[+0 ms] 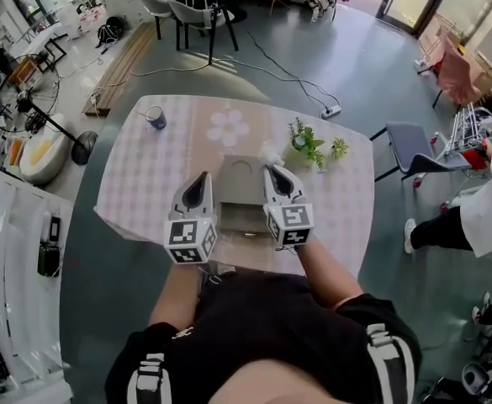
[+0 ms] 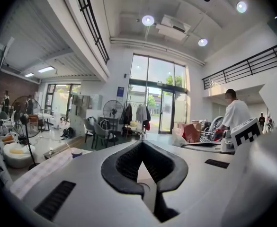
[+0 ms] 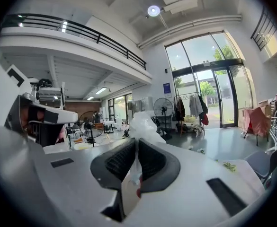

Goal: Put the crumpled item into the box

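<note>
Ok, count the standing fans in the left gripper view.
2. The near fan stands at the far left; the far fan stands by the glass front, left of the doors. Others may be hidden.

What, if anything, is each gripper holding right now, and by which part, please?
The right gripper pinches the crumpled white item by one end; the left gripper holds nothing.

White crumpled item (image 3: 143, 124) held up near tan box (image 1: 238, 191).

Head cam: high over surface (image 1: 145, 175), steeply down, far off. Cams on left tongs (image 2: 142, 143) & right tongs (image 3: 135, 141): v. close behind them, level, facing 12 o'clock; both share fan (image 2: 112, 109), glass doors (image 2: 159, 100).
</note>
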`<state>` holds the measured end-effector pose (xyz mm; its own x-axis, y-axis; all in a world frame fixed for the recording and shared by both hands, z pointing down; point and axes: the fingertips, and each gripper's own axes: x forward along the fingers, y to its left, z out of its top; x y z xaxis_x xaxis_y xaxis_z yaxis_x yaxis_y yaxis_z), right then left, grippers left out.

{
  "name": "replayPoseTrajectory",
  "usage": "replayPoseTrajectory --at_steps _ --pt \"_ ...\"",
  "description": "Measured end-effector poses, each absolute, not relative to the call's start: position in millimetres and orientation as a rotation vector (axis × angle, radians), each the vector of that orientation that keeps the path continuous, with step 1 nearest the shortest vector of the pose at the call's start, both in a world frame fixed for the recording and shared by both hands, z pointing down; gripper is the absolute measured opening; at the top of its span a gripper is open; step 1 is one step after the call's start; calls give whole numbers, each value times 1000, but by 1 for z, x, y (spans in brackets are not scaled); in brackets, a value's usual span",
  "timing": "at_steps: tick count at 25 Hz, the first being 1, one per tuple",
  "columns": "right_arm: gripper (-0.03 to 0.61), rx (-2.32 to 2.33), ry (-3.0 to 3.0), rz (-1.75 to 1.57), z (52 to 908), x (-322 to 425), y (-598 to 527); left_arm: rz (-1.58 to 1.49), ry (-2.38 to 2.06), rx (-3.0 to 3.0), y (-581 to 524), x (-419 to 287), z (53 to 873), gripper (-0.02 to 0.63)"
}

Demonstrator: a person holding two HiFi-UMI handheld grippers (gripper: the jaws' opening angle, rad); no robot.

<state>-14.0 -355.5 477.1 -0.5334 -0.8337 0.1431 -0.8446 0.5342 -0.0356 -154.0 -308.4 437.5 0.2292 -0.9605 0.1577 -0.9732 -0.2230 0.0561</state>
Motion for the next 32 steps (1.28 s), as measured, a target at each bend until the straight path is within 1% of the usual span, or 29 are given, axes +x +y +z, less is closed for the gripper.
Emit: replayPoseTrajectory --at_steps 10,14,18,24,28,32 --pt "21 1243 -2596 211 528 -57 -330 142 -1889 2260 -284 -180 457 2" --pt "21 1164 -2554 303 560 -67 -322 134 -1902 2215 -278 -191 468 2" --pt "21 1122 -2499 451 592 -65 -316 127 -1904 2179 -272 -196 480 2" --pt "21 1057 -2416 505 631 -63 -309 107 -1896 2136 -274 -204 493 2" --pt "21 1028 -2353 657 658 -59 -301 97 -1867 2126 -277 -203 500 2" --pt "21 1025 -2283 738 678 -46 -290 105 -1839 2141 -278 -196 502 2"
